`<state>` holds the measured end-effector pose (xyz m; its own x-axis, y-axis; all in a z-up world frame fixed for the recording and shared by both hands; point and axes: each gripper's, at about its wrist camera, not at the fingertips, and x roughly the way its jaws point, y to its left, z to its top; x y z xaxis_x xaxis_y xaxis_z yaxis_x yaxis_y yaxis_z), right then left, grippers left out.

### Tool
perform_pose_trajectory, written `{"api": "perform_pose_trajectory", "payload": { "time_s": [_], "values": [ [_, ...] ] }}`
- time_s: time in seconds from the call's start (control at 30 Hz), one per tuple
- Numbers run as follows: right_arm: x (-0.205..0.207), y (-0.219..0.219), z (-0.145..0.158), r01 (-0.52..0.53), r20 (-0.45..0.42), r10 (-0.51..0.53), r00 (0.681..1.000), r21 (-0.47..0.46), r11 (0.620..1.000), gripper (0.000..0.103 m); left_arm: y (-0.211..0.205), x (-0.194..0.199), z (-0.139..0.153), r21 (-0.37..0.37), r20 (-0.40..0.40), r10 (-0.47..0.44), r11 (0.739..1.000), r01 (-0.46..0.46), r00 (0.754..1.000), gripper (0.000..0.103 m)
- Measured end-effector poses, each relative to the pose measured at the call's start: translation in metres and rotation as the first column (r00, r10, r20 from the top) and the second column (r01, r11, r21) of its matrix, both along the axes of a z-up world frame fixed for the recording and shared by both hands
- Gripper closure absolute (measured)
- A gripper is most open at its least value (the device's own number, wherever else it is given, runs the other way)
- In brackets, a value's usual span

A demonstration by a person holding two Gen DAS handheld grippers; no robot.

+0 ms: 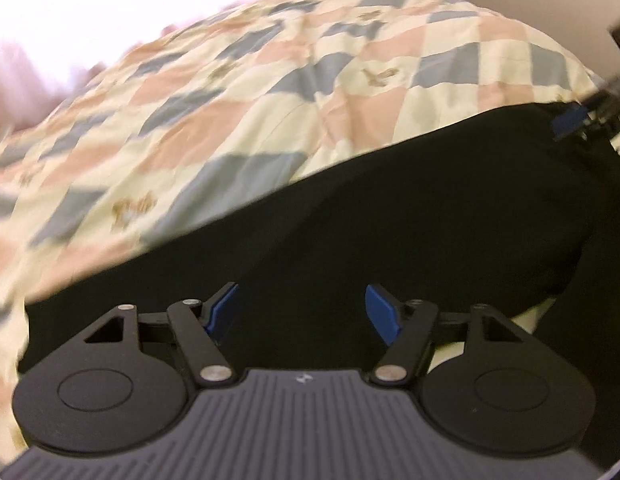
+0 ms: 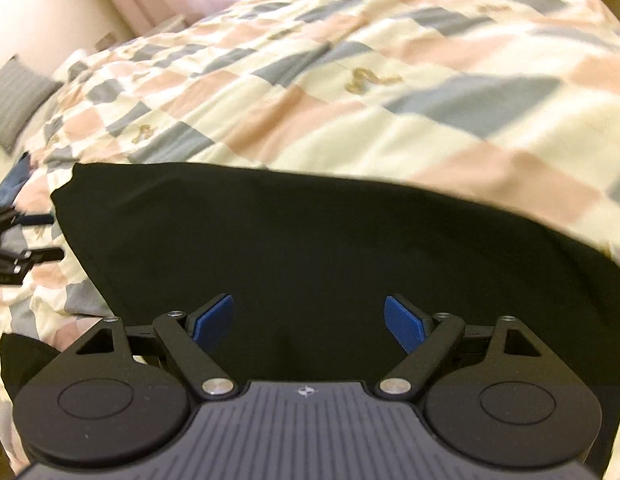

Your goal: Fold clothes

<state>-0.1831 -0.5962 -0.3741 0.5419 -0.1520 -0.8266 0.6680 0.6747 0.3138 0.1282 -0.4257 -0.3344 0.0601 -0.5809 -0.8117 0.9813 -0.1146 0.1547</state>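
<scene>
we held the left gripper (image 1: 302,308) and right gripper (image 2: 309,322) over the black garment (image 2: 310,248), which lay flat on the checked bedspread (image 2: 350,100). both jaws stood wide, gripping nothing, the dark cloth just beyond their blue pads (image 2: 214,322).

Two close, downward wrist views sharing black garment (image 1: 390,220).

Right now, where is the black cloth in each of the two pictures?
Left wrist view: the black cloth fills the lower middle and right, beneath the open left gripper.
Right wrist view: the black cloth spreads across the middle, its corner at the left, beneath the open right gripper.
Shared landmark: the checkered quilt lies behind the cloth in both views.
</scene>
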Motion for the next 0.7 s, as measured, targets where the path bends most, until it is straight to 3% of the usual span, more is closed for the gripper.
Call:
{"api": "perform_pose_trajectory", "payload": {
  "time_s": [0.13,0.23,0.47,0.6,0.7],
  "values": [
    [0.019,-0.022,-0.002,-0.152,0.000,0.153,0.988,-0.055,0.987,0.032,-0.032,0.021,-0.008,0.005,0.062,-0.123,0.992,0.123,0.990,0.054],
    [0.035,-0.043,-0.006,-0.242,-0.040,0.239,0.970,-0.098,0.965,0.037,-0.059,0.043,-0.017,0.032,0.088,-0.179,0.984,0.177,0.980,0.056],
    [0.063,-0.084,-0.015,-0.358,-0.125,0.341,0.932,-0.156,0.921,0.037,-0.107,0.094,-0.048,0.161,0.097,-0.267,0.955,0.250,0.959,0.053],
    [0.073,-0.098,-0.026,-0.407,-0.151,0.387,0.910,-0.132,0.904,0.034,-0.120,0.117,-0.075,0.266,0.092,-0.319,0.921,0.286,0.943,0.049],
    [0.077,-0.105,-0.037,-0.438,-0.175,0.419,0.891,-0.090,0.894,0.028,-0.122,0.129,-0.094,0.326,0.109,-0.356,0.895,0.305,0.928,0.039]
  ]
}}
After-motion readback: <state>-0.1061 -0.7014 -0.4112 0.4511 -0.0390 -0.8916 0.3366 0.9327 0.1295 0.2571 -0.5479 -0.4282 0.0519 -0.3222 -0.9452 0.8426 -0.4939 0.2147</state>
